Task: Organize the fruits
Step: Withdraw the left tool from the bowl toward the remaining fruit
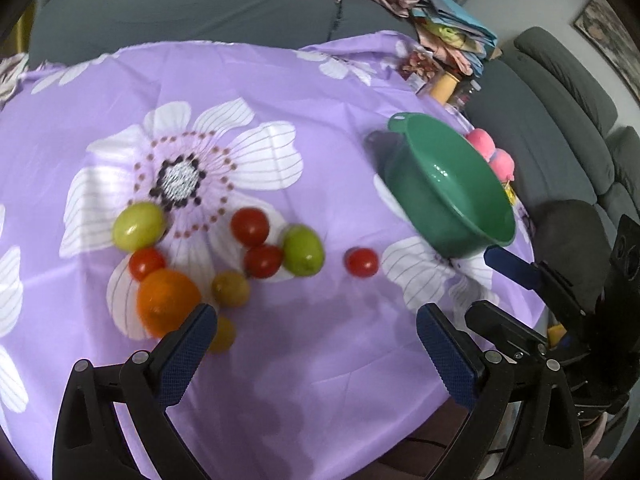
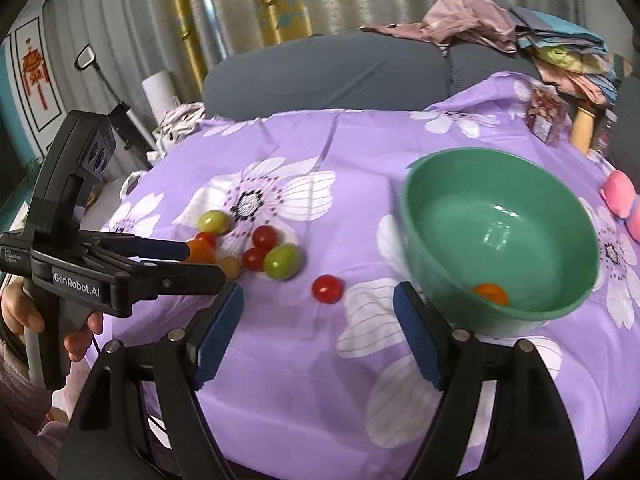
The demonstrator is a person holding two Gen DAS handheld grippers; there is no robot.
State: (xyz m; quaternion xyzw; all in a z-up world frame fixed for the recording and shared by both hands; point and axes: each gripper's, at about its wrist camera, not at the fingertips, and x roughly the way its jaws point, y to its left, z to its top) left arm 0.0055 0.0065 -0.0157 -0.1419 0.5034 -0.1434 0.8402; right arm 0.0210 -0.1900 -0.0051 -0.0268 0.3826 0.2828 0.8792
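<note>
Loose fruit lies on the purple flowered cloth [image 1: 320, 92]: an orange [image 1: 168, 302], two green fruits [image 1: 138, 226] [image 1: 303, 250], several cherry tomatoes [image 1: 250, 226] and two small yellowish fruits [image 1: 231, 288]. One tomato [image 2: 327, 288] lies apart, nearer the green bowl [image 2: 500, 240]. The bowl holds one small orange fruit [image 2: 490, 294]. My left gripper [image 1: 316, 316] is wide open and empty, its left finger beside the orange. My right gripper [image 2: 318, 292] is open and empty, in line with the lone tomato, its right finger close to the bowl's wall; I cannot tell if they touch.
A grey sofa [image 1: 180, 4] curves behind and to the right of the table. Clothes and books [image 2: 560, 56] pile up at the far right corner beside a jar [image 2: 546, 116]. A pink plush toy [image 2: 624, 204] lies right of the bowl. A hand [image 2: 24, 312] holds the left gripper's handle.
</note>
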